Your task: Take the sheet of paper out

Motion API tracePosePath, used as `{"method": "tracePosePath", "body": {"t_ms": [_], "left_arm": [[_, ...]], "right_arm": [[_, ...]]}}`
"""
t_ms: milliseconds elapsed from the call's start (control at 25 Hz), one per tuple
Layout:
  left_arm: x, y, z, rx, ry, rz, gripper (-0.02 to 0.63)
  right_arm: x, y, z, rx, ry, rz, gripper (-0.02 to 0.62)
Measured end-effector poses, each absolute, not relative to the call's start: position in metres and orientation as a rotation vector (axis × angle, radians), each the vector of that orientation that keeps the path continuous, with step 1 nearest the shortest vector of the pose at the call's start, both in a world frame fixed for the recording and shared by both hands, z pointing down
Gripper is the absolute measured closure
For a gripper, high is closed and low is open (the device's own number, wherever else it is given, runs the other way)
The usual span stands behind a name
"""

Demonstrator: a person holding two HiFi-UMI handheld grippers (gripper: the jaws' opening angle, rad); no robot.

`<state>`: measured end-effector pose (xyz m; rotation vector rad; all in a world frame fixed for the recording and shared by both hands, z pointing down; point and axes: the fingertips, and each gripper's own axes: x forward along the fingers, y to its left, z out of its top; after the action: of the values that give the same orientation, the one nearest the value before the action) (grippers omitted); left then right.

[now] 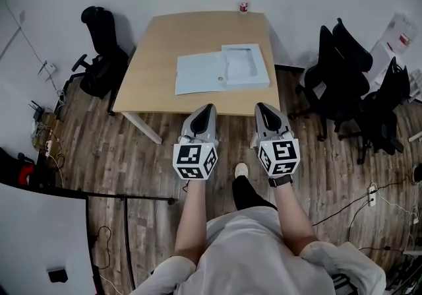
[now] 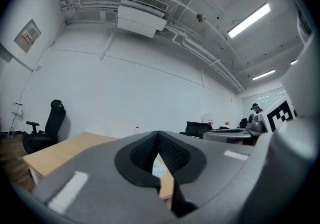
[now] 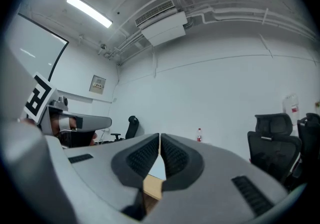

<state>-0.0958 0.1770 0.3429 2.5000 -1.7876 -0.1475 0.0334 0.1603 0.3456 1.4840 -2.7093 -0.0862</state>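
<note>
Head view and both gripper views, person standing short of a table (image 1: 158,43)

**Left gripper** (image 1: 210,109): fingers (image 2: 142,155) pressed together along their ribbed pads, with nothing between them. It points level towards the table's near edge, and its marker cube sits behind the fingers, nearest the person.

**Right gripper** (image 1: 262,107): fingers (image 3: 175,155) likewise closed pad against pad and empty. It is level and lies beside the left gripper, the two apart and roughly parallel.

**Document case** (image 1: 200,73): light blue, lying open and flat on the table ahead of both pairs of fingertips. Its flat half lies beyond the left fingers and its tray-like half (image 1: 256,77) beyond the right fingers. Neither gripper touches it, as the tips stop just short of the table edge. The sheet of paper cannot be told apart from the case's pale surfaces in any view, and only a sliver of pale blue shows through the gap beneath each closed pair of pads.

**Bottle** (image 1: 244,2): upright at the far edge of the table, well beyond the case and straight ahead between the two grippers.

**Office chairs**: one black chair (image 1: 99,56) stands to the outer side of the left fingers, and others (image 1: 343,69) stand to the outer side of the right fingers. All are on the plank floor (image 1: 99,155)
</note>
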Motion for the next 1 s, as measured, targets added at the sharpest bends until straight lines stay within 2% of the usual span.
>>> {"method": "tracePosePath", "body": {"t_ms": [520,1000], "left_arm": [[-0.083,0.026,0.336,2.528,-1.789,-0.044,0.597],[-0.076,-0.080,0.367,2.500,-1.814,0.006,0.595]], "right_arm": [[0.038,0.013,0.336,1.493,-2.820,0.043,0.575],[0.052,-0.104,0.357,1.433,-2.938,0.126,0.577]]}}
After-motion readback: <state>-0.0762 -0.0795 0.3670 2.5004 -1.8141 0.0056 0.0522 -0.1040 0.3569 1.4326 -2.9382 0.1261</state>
